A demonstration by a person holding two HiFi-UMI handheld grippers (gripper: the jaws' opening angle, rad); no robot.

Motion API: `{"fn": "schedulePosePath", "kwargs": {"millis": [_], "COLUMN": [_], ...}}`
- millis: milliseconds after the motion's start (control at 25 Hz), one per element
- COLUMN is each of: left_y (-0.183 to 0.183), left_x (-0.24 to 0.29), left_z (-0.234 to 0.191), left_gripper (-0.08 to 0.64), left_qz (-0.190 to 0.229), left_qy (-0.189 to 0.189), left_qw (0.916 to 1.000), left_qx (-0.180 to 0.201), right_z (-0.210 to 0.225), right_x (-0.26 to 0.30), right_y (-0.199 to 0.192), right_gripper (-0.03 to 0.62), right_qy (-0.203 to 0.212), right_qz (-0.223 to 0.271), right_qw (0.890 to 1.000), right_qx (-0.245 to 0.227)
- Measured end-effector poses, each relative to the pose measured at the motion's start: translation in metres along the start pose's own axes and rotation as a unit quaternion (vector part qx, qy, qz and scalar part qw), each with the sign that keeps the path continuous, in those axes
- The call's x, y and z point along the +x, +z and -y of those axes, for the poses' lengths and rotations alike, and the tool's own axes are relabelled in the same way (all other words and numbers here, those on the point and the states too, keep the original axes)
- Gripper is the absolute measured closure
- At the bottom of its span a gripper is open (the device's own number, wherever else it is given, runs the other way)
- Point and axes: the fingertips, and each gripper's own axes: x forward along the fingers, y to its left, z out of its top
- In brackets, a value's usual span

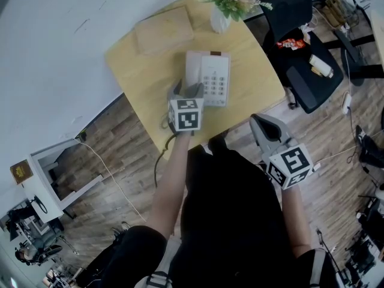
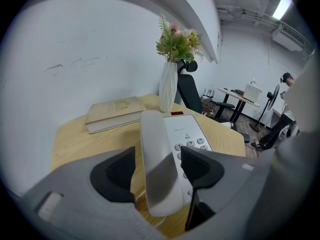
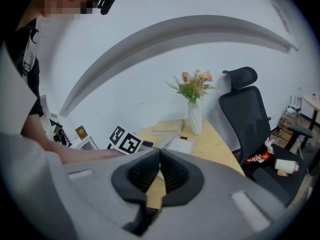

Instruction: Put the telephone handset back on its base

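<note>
The white telephone base (image 1: 216,80) lies on the wooden table (image 1: 141,71). Its handset (image 1: 193,69) rests along the base's left side. In the left gripper view the handset (image 2: 154,134) runs lengthwise between my left gripper's (image 2: 157,170) two dark pads, on the base (image 2: 187,130) beside the keypad. The left gripper (image 1: 186,90) is open, with a gap showing at the left pad. My right gripper (image 1: 260,123) hangs off the table's near right edge, shut with nothing in it; its pads meet in the right gripper view (image 3: 160,173).
A tan book (image 1: 163,30) lies at the table's far left. A white vase of flowers (image 1: 221,18) stands at the far edge. A black office chair (image 1: 306,71) with small items on it is to the right. The phone cord (image 1: 159,158) hangs off the near edge.
</note>
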Motion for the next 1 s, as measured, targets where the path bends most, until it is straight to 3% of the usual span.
{"fn": "schedulePosePath", "kwargs": {"millis": [520,1000], "left_y": [0.003,-0.051], "left_x": [-0.04,-0.034], "left_z": [-0.012,0.005], "left_gripper": [0.281,0.29], "left_qz": [0.019,-0.043], "left_qy": [0.005,-0.019], "left_qw": [0.9994,0.9982], "left_qx": [-0.028,-0.038], "right_z": [-0.02,-0.022], "right_x": [-0.008,-0.017], "right_y": [0.006,0.008], "right_gripper": [0.589,0.589], "right_qy": [0.013,0.014], "right_qz": [0.023,0.025], "right_qw": [1.0,1.0], "right_qx": [-0.006,-0.01]}}
